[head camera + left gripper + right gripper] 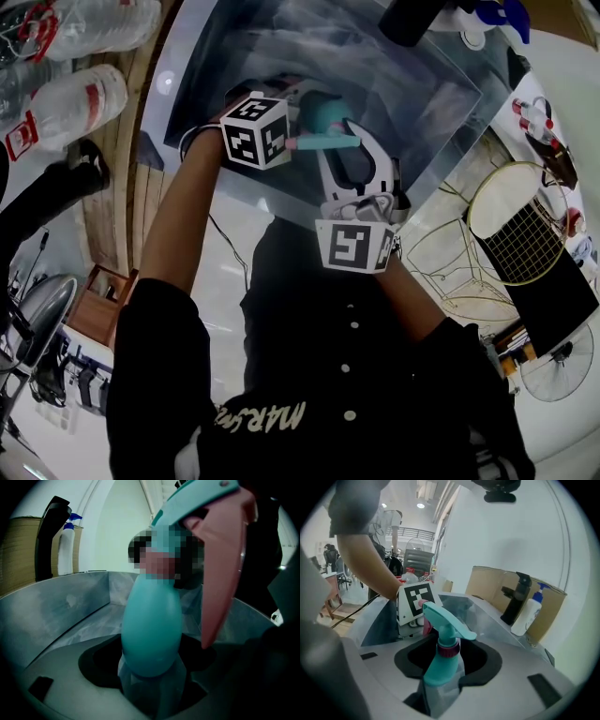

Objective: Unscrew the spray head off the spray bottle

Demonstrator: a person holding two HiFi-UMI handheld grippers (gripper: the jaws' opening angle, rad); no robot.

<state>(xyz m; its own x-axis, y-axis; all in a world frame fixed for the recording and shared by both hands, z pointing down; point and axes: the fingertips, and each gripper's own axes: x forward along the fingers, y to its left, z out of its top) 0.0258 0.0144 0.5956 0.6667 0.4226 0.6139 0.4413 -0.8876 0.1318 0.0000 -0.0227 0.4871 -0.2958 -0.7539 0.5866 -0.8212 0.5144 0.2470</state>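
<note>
Left hand-held gripper [150, 688]: jaws closed on the lower body of the teal, egg-shaped plastic spray bottle [151, 630], translucent pads pressed against both of its sides. The bottle is held upright, clear of the floor of the stainless-steel basin [61, 616] beneath it. The teal spray head [446, 617] is on the bottle, seated over a magenta screw collar [449, 649]; its pink trigger [220, 573] hangs down beside the body. Right hand-held gripper [440, 693]: reaches in from the opposite side, jaws partly closed around the same bottle below the collar, pads against the teal shoulder and body. The left gripper's marker cube [415, 602] sits just behind the spray head in the right gripper view. Beyond the basin rim: black tap [513, 599], with a white pump bottle with blue top [526, 616] just beside it, brown cardboard sheet [487, 585] behind both.
</note>
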